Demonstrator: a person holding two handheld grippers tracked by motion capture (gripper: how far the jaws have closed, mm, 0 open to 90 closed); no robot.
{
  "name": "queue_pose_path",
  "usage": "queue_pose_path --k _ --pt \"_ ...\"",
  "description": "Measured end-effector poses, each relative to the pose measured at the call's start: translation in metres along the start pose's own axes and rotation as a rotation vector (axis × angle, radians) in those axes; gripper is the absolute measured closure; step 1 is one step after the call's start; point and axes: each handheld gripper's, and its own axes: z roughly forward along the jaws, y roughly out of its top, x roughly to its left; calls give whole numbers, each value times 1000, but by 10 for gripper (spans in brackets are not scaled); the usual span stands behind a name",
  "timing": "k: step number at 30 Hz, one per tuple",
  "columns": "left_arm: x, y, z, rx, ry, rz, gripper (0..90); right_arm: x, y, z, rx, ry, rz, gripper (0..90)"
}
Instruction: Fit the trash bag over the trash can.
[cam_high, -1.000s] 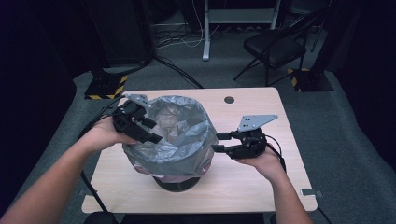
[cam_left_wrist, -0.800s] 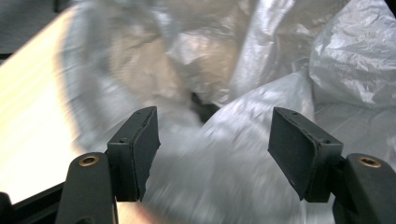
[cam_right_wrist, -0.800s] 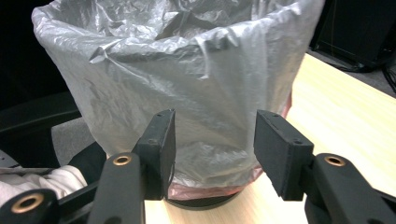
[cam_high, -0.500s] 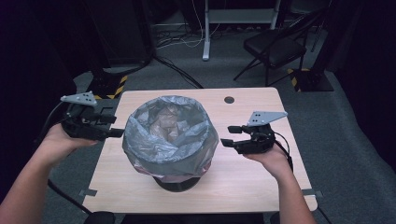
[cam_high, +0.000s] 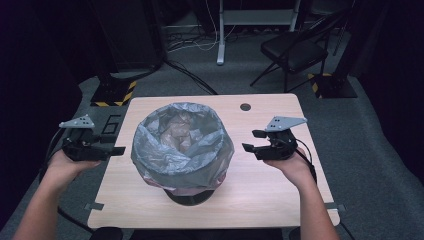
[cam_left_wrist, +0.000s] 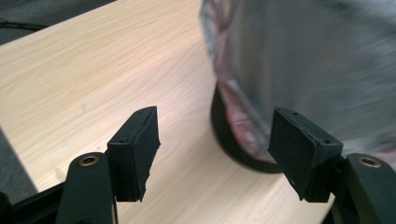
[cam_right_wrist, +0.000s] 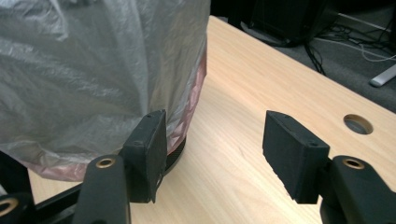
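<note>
A round bin lined with a grey plastic bag (cam_high: 182, 150) stands mid-table on a black base (cam_high: 190, 196); a pinkish liner shows under the grey one (cam_right_wrist: 189, 100), and crumpled material lies inside (cam_high: 176, 131). My left gripper (cam_high: 116, 146) is held level off the table's left edge, pointing at the bin, apart from it. Its jaws are open with nothing between them (cam_left_wrist: 215, 135). My right gripper (cam_high: 251, 140) hovers to the right of the bin. Its jaws have just been opening and are empty (cam_right_wrist: 212, 135), the left fingertip (cam_right_wrist: 149, 149) close beside the bag.
The wooden table (cam_high: 280, 195) has a cable hole (cam_high: 245, 106) at the back. Behind it stand a black folding chair (cam_high: 292, 50), striped stand bases (cam_high: 114, 93) and floor cables (cam_high: 195, 45).
The left gripper has swung from the bin's rim out to the left and lower, clear of the bag. The right gripper has drawn slightly away from the bag and its jaws have opened wider.
</note>
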Motion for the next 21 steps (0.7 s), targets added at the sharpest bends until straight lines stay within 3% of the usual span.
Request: queue_pose_path --k 4,11,14,18,21 --pt "6 -12 11 -33 18 -32 324 -6 -5 -3 -4 -37 9 356" --pt "9 -32 33 -46 53 -32 320 -14 -33 -10 11 -102 42 351" --pt "11 -41 45 -54 40 -26 316 -19 -46 -12 29 -150 60 348" --pt "15 -53 61 -75 26 -66 312 -22 -61 -15 59 -229 86 349" --pt "15 -59 69 -77 36 -79 313 -24 -70 -16 73 -256 103 349"
